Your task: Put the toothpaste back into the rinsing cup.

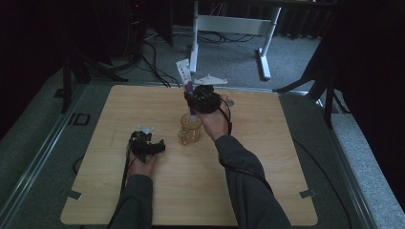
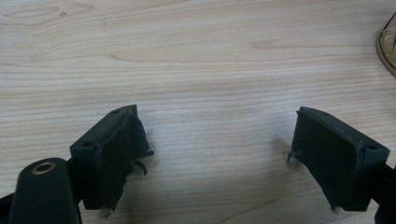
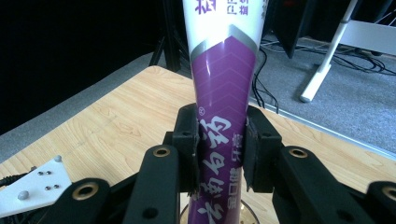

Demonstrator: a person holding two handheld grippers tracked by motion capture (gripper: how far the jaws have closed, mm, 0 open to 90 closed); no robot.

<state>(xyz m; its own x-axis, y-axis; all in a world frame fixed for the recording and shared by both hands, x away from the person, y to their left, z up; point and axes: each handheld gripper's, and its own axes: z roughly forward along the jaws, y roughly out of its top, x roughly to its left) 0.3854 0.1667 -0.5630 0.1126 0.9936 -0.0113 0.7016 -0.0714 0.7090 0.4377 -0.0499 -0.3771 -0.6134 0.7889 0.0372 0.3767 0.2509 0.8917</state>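
A purple and white toothpaste tube [image 3: 223, 102] stands upright between the jaws of my right gripper [image 3: 221, 147], which is shut on it. In the high view the tube [image 1: 185, 75] rises above the right gripper [image 1: 203, 99], and its lower end points into a clear amber glass cup [image 1: 189, 129] on the wooden table [image 1: 267, 152]. My left gripper [image 1: 145, 143] rests low over the table, left of the cup. Its jaws [image 2: 229, 154] stand wide open with only bare wood between them. The cup's rim [image 2: 387, 49] shows at the right edge of the left gripper view.
A white desk frame [image 1: 229, 28] and black cables [image 1: 153, 62] lie on the grey carpet beyond the table's far edge. Dark stands and curtains close in on both sides. A small round object [image 1: 230, 101] lies on the table by the right gripper.
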